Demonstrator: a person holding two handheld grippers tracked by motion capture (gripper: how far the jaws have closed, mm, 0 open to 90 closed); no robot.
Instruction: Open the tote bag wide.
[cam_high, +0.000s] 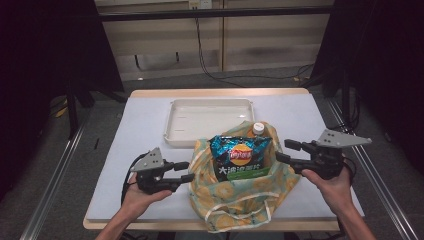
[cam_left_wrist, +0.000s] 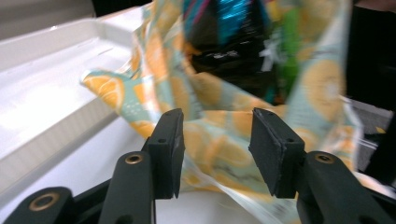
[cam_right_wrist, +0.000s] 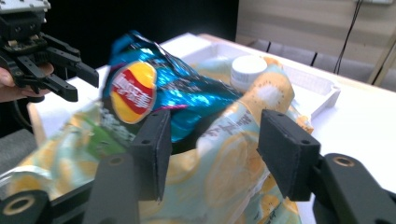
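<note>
At the left of the table, the left gripper held in a hand, jaws apart and pointing right at the cloth bag — close beside its near-left edge, nothing pinched between the pads. In the left gripper view, orange-slice fabric of the bag bunched just past the black pads, not pressed by them.

In the middle, the bag slumped open on the white table cover, near the front edge. A blue chip packet standing upright inside it, and behind that a bottle with a white cap poking out of the back of the bag. Beyond the bag, a white tray lying flat, just touching or nearly touching the fabric — hard to tell which.

At the right, the right gripper in the other hand, jaws likewise spread, tips beside the bag's upper right rim, gripping nothing. Packet, cap and tray seen past its pads in the right gripper view.
</note>
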